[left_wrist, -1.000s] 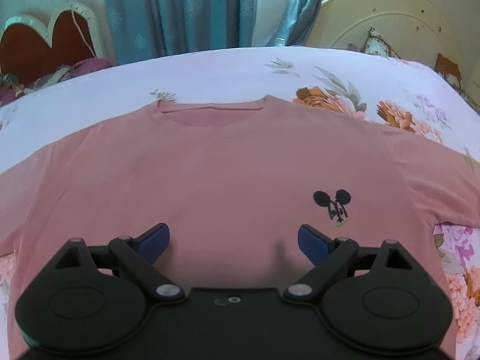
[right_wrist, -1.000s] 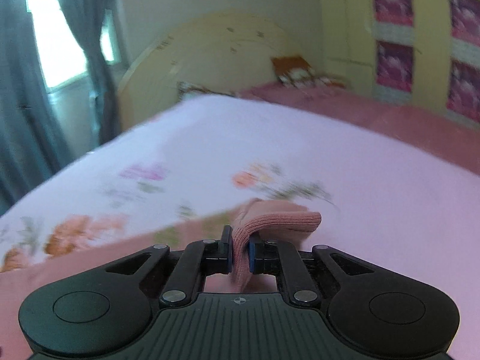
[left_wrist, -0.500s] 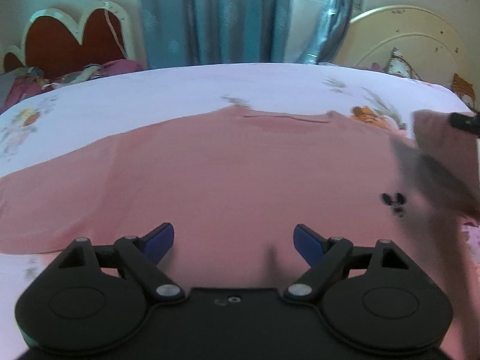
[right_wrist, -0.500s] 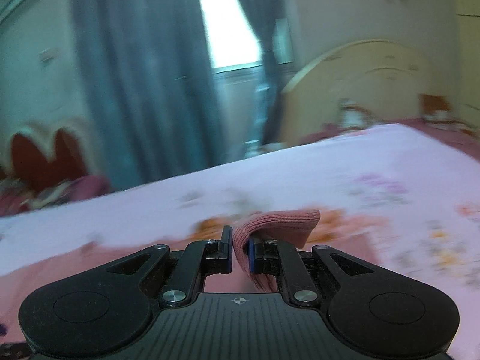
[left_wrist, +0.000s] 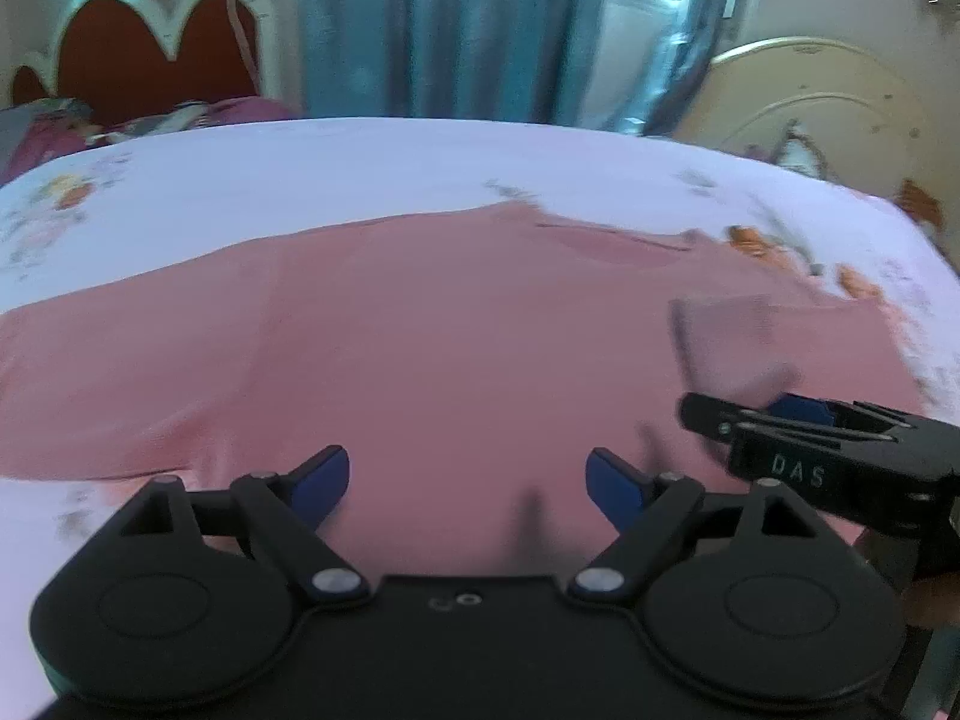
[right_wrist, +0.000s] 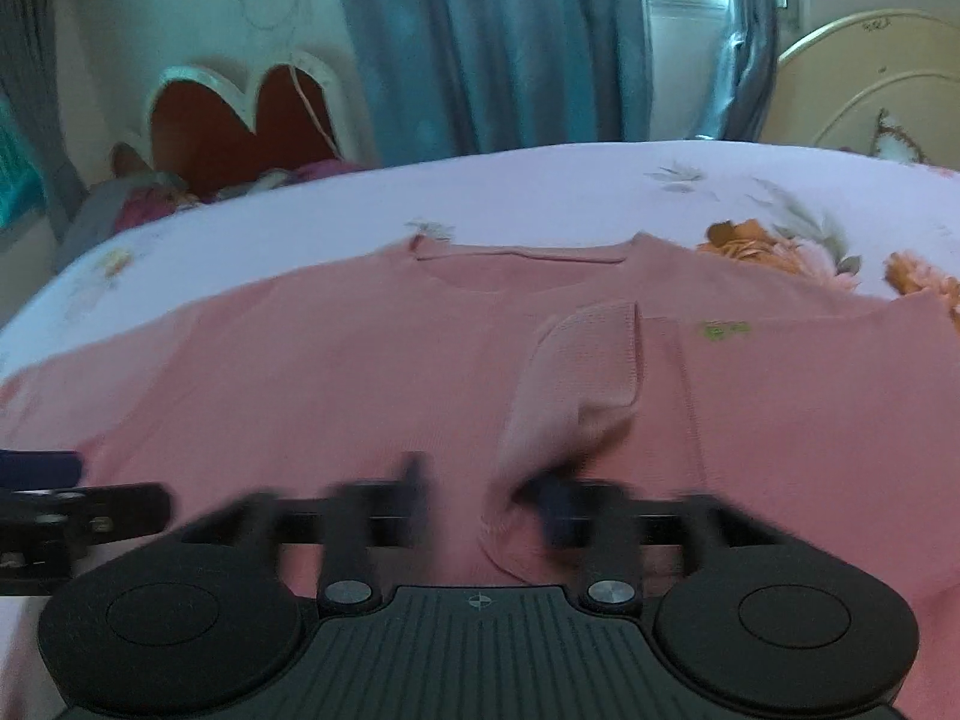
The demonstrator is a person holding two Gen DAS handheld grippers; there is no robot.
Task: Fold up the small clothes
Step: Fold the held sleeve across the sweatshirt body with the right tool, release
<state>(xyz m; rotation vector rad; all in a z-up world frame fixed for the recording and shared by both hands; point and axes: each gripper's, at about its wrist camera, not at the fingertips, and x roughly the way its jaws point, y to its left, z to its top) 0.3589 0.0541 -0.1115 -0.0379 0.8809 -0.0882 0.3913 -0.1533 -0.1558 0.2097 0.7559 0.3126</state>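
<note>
Your right gripper (right_wrist: 480,498) has just been opening, the folded sleeve (right_wrist: 576,372) loose between its jaws on the pink T-shirt (right_wrist: 300,372) spread over the bed (right_wrist: 540,192). Your left gripper (left_wrist: 465,480) hangs wide, empty. Withdraw carelessly and a pad may snag the sleeve, dragging the fold undone.

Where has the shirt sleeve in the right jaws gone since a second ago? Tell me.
Yes. The sleeve moved from beside the bed's floral sheet inward across the shirt, below the collar. The right gripper's jaws have just been opening, sleeve loose between them.
</note>
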